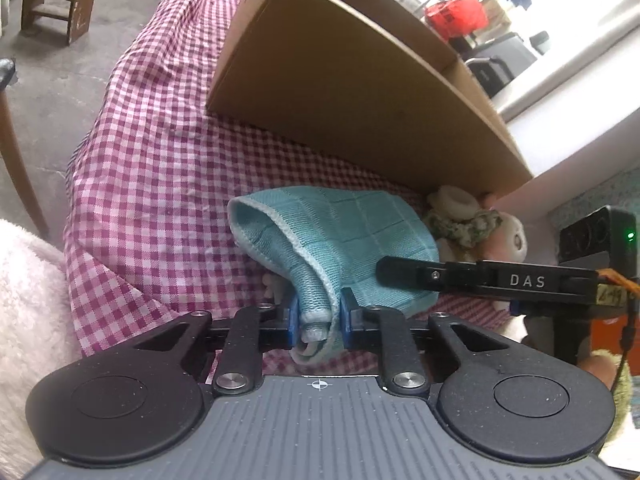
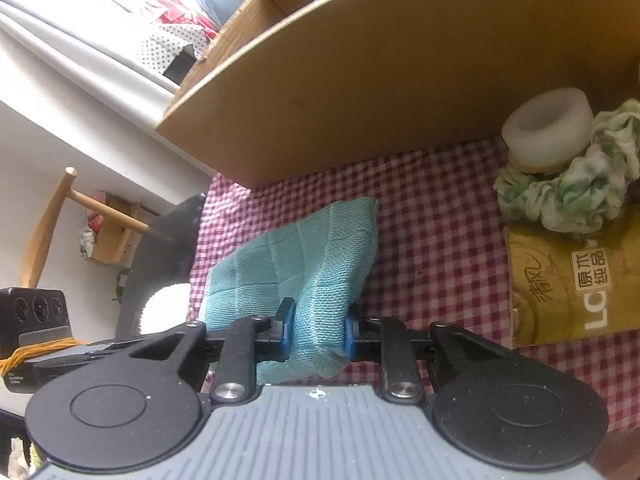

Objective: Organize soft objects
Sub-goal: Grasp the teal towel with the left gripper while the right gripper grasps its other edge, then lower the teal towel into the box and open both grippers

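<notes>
Both grippers clamped, facing forward, low over the surface.

Left gripper [image 1: 319, 320]: blue pads pinched close together on a rolled hem of the teal cloth [image 1: 344, 232]. Right gripper [image 2: 316, 324]: pads set wider, pressing a thicker fold of the same cloth. In the left wrist view the right gripper's finger reaches in from the right side, just beside the left one.

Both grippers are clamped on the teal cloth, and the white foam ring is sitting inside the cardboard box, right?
Not quite. Both grippers, left and right, do clamp the teal cloth, but the foam ring sits outside the cardboard box, against its wall beside the green scrunchie, as the right wrist view shows.
</notes>
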Demonstrator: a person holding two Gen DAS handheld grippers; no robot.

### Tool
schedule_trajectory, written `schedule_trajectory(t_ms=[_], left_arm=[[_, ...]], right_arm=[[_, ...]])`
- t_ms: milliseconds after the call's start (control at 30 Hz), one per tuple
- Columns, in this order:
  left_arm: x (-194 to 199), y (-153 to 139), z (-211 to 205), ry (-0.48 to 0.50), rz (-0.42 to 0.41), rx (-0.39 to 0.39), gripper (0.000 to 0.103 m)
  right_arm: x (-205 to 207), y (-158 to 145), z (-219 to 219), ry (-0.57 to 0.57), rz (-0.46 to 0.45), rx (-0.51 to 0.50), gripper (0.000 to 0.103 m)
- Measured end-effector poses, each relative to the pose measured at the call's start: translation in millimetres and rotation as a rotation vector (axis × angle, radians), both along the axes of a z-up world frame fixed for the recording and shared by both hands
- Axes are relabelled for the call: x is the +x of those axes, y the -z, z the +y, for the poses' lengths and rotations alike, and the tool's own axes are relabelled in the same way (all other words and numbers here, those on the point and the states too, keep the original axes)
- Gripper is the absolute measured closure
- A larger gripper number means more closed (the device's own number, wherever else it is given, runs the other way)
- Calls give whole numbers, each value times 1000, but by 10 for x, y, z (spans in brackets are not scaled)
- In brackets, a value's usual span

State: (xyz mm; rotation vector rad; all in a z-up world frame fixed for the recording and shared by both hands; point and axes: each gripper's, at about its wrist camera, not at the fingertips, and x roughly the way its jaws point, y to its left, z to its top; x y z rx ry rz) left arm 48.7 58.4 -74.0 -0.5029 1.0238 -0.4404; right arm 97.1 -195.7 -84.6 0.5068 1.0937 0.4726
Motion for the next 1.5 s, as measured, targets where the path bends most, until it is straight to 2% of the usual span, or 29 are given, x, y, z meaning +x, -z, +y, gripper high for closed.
schedule_trajectory(t_ms=[400,700,1000,1133,1233,1333,1500], left_arm=[[-113,-360,120,-16,-76,-69,85],[-111,-855,177,-29,-208,-69,85],[250,-1408,115,2,-380,-37,85],[569,-1546,95,29,-416,-45,85],[849,-1573,62,46,-411,-46,85],[1140,-1520,11,57,-381,-22,85],[1508,-1193,-53,83,-263,29,85]], right_arm=[[-105,-320,-44,-12,-88,47,78],[-69,-773,-13,-42,-222,81,78],[179,-1403,-13,-74,-427,80,78],[446,-1636,-65,-76,-476,63,78],[699,-1741,-97,-79,-483,51,78],[1033,-1721,-131,-87,-449,40,78],[1539,-1364,-144,-122,-287,28,78]])
